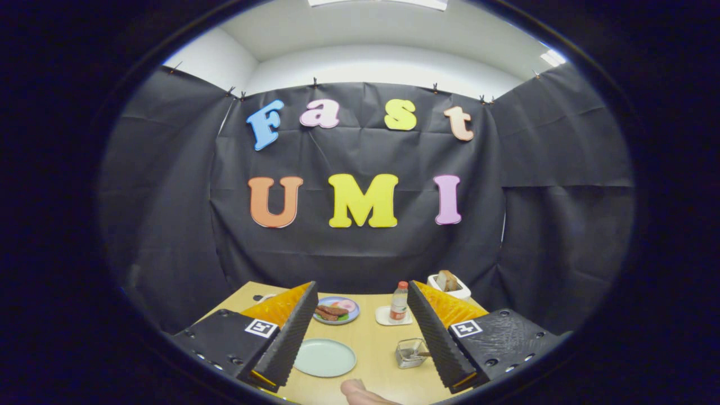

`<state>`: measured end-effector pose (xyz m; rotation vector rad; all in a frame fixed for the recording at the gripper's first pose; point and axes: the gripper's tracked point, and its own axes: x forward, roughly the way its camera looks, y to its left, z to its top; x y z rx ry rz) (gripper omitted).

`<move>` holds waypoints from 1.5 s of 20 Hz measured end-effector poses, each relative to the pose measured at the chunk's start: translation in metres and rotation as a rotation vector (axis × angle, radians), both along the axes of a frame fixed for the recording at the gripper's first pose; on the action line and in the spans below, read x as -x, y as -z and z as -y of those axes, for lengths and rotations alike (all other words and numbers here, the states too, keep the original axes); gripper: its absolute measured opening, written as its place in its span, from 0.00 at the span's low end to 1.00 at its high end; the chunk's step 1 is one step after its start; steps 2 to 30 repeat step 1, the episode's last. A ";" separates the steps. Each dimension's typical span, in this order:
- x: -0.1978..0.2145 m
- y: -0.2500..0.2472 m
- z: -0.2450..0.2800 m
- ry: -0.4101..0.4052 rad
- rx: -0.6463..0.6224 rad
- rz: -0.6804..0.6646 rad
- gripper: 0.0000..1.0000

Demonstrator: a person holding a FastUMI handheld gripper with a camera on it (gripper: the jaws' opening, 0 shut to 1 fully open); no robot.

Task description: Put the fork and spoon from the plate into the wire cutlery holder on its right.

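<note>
On the one wooden table [377, 371] I count two plates: one pale green plate [324, 358], bare, and one blue-rimmed plate [336, 310] carrying food. There is one wire cutlery holder [411, 352], one bottle [399, 301] standing on one white coaster [385, 319], and one white dish [448, 287] holding bread.

Jaws wide above plate [324, 358], holder [411, 353]

On the table [371, 365], the plate [325, 358] lies left of the wire cutlery holder [411, 353]. Toward the far edge, a plate of food [336, 309] sits left of a bottle [399, 301] on its coaster [392, 318]; a toaster [448, 284] occupies the far right corner.
</note>
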<state>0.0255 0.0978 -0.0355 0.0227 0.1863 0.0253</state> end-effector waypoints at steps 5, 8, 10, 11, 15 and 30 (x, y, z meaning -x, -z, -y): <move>0.000 0.000 0.003 0.006 0.003 0.000 0.96; 0.000 0.000 0.003 0.006 0.003 0.000 0.96; 0.000 0.000 0.003 0.006 0.003 0.000 0.96; 0.000 0.000 0.003 0.006 0.003 0.000 0.96; 0.000 0.000 0.003 0.006 0.003 0.000 0.96; 0.000 0.000 0.003 0.006 0.003 0.000 0.96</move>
